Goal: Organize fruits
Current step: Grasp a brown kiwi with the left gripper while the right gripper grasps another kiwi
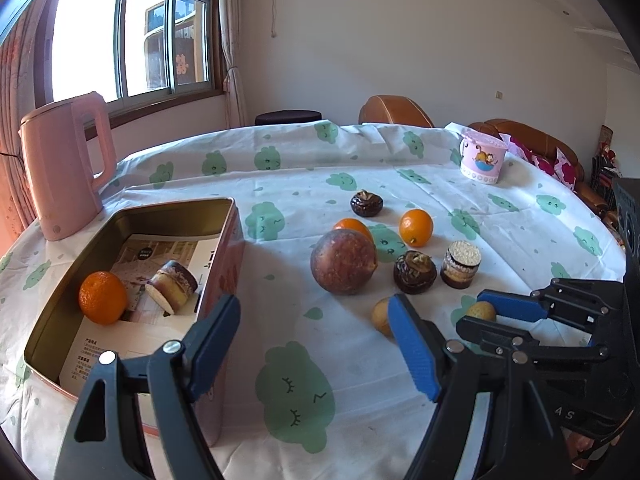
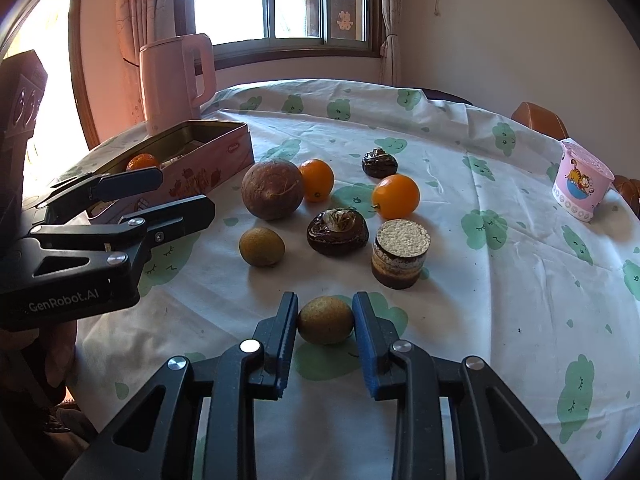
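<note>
My right gripper (image 2: 325, 322) is shut on a small yellow-brown fruit (image 2: 325, 320) resting on the tablecloth; it also shows in the left wrist view (image 1: 482, 311). My left gripper (image 1: 316, 344) is open and empty, beside the pink tin (image 1: 224, 248). The tin holds an orange (image 1: 103, 297) and a layered cake (image 1: 176, 286). On the cloth lie a big brown-red fruit (image 2: 272, 189), two oranges (image 2: 317, 180) (image 2: 396, 196), a second small brown fruit (image 2: 262, 246), two dark chocolate pastries (image 2: 337, 231) (image 2: 380, 163) and a round layered cake (image 2: 401, 253).
A pink kettle (image 1: 60, 168) stands behind the tin at the table's left edge. A pink cartoon cup (image 1: 481, 160) stands at the far right. The round table's cloth (image 1: 320, 360) has green prints. Brown chairs (image 1: 394, 110) stand beyond it.
</note>
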Action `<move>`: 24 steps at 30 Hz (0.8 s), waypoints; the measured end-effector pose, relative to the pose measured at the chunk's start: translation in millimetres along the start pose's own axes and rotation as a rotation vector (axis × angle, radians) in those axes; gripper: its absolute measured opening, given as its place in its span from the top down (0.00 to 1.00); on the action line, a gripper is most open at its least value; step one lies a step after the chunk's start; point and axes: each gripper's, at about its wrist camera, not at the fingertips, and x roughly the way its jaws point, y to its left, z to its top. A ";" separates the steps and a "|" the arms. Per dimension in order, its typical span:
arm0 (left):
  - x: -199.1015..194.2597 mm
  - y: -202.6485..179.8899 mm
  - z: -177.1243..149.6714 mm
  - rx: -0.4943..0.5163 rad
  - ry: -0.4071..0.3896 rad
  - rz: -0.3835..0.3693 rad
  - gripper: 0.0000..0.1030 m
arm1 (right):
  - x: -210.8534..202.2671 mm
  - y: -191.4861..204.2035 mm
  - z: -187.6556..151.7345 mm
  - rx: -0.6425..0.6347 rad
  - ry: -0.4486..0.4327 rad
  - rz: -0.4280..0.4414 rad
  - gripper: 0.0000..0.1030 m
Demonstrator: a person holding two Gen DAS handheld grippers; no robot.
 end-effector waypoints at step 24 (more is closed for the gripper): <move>36.0 -27.0 2.4 0.025 0.175 -0.207 0.71 | -5.6 -13.1 5.3 0.051 -0.073 -0.085 0.71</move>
